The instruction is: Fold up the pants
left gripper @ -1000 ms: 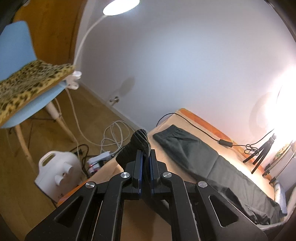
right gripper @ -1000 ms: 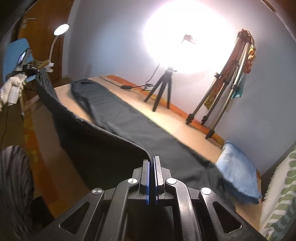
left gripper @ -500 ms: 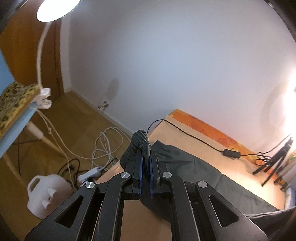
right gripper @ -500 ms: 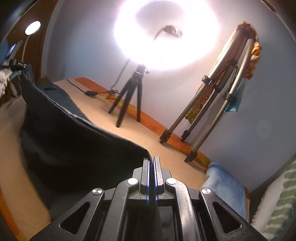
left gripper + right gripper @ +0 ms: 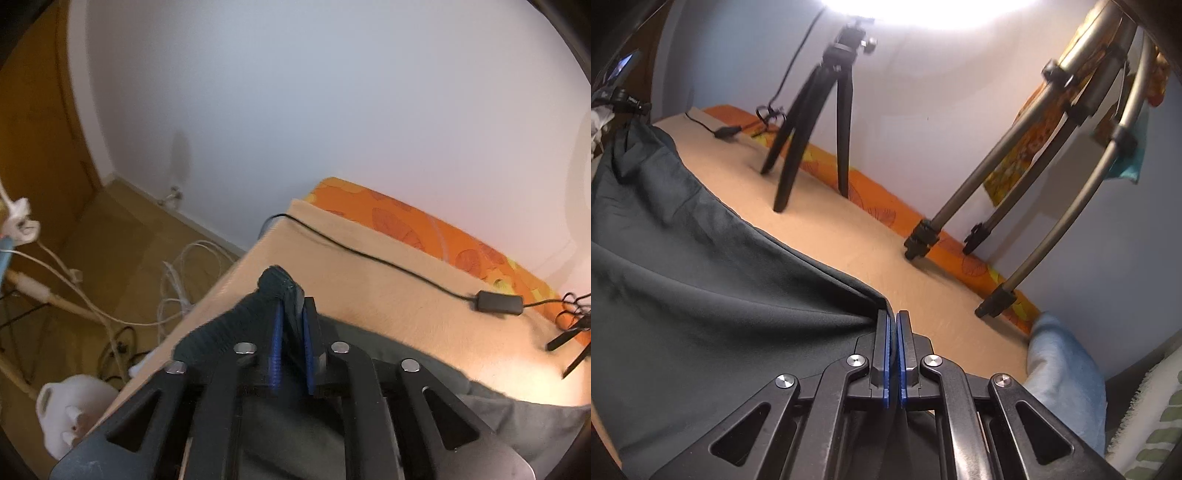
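Dark grey pants [image 5: 701, 280] lie on the beige bed [image 5: 849, 236], one layer drawn over another. My right gripper [image 5: 894, 314] is shut on an edge of the cloth, low over the bed, and the fabric stretches away from it to the left. In the left wrist view, the ribbed waistband [image 5: 236, 325] sticks up between the fingers of my left gripper [image 5: 293, 301]. Those jaws are opening: a gap shows between the blue pads [image 5: 275, 343], with the waistband loose in it. More of the pants [image 5: 517, 417] lie flat beneath.
A black cable with an adapter [image 5: 498, 302] crosses the bed near the orange border [image 5: 424, 229]. A black tripod [image 5: 812, 122] and a silver tripod [image 5: 1015, 177] stand at the far edge. A blue cloth [image 5: 1063, 373] lies right. White cables [image 5: 177, 280] and a jug [image 5: 70, 410] sit on the floor.
Both grippers have travelled across the bed toward the wall and lower, carrying the pants over the flat layer. The left jaws, shut before, have parted.
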Motion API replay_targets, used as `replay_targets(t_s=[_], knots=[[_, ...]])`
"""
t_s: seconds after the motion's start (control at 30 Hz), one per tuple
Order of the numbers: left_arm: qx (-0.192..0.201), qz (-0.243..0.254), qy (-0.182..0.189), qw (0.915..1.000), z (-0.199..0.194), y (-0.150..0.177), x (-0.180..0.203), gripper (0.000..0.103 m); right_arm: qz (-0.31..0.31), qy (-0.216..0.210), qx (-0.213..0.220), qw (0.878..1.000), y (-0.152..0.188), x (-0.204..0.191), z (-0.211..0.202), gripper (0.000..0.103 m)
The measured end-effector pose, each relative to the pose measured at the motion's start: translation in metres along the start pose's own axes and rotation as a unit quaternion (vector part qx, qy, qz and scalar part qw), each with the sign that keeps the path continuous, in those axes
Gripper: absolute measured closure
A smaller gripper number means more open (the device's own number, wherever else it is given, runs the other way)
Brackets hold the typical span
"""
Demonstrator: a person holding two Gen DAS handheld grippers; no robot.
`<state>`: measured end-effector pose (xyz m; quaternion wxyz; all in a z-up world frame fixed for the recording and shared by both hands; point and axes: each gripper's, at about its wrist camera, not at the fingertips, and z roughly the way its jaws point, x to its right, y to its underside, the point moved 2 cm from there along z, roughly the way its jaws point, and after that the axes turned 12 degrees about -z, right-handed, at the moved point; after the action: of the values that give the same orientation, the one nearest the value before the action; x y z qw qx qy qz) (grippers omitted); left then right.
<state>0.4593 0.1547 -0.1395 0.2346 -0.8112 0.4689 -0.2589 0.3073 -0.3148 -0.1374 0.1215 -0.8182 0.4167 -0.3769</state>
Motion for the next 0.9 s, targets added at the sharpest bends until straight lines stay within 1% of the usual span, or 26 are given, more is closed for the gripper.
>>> replay_targets(t_s=[0.03,0.1,0.13,0.17,0.3,0.37,0.47,0.53,0.6,0.67,0.7,0.77,0.9], knots=[[0.004,0.001,0.001,1.0,-0.002,-0.004,-0.001,0.076,-0.002,0.001,-0.004,1.0,0.002,-0.001,0.003,0.103],[0.025,0.002,0.008,0.9997,-0.013,-0.011,-0.004,0.067,-0.007,0.004,-0.009,1.0,0.003,-0.002,0.006,0.103],[0.034,0.001,0.007,0.9994,-0.019,-0.015,-0.008,0.065,-0.009,0.005,-0.011,1.0,0.003,-0.002,0.009,0.103],[0.04,-0.003,0.009,0.9992,-0.027,-0.019,-0.018,0.065,-0.01,0.005,-0.013,1.0,0.003,-0.001,0.013,0.103],[0.037,-0.023,0.021,0.9988,-0.042,-0.02,-0.056,0.065,-0.008,0.004,-0.016,1.0,0.001,0.001,0.019,0.103],[0.022,-0.025,0.023,0.9992,-0.041,-0.012,-0.074,0.065,-0.008,0.004,-0.017,1.0,0.0,0.0,0.021,0.103],[-0.001,-0.02,0.021,0.9996,-0.031,0.001,-0.09,0.065,-0.009,0.006,-0.018,1.0,-0.001,0.0,0.022,0.103],[-0.009,-0.031,0.031,0.999,-0.025,0.008,-0.094,0.065,-0.006,0.009,-0.016,1.0,-0.001,0.001,0.021,0.102],[-0.019,-0.044,0.05,0.9976,-0.018,0.012,-0.095,0.065,0.001,0.006,-0.014,1.0,-0.002,0.004,0.019,0.103],[-0.026,-0.042,0.06,0.997,-0.011,0.015,-0.089,0.059,-0.002,0.009,-0.015,1.0,-0.003,0.004,0.016,0.102],[-0.027,-0.035,0.056,0.9974,-0.008,0.016,-0.084,0.057,-0.005,0.011,-0.015,1.0,-0.003,0.004,0.015,0.102],[-0.026,-0.012,0.041,0.9988,0.001,0.021,-0.072,0.057,-0.012,0.015,-0.016,1.0,-0.004,0.002,0.013,0.102],[-0.028,0.012,0.012,0.9995,0.014,0.025,-0.062,0.057,-0.01,0.015,-0.019,1.0,-0.003,0.001,0.014,0.102]])
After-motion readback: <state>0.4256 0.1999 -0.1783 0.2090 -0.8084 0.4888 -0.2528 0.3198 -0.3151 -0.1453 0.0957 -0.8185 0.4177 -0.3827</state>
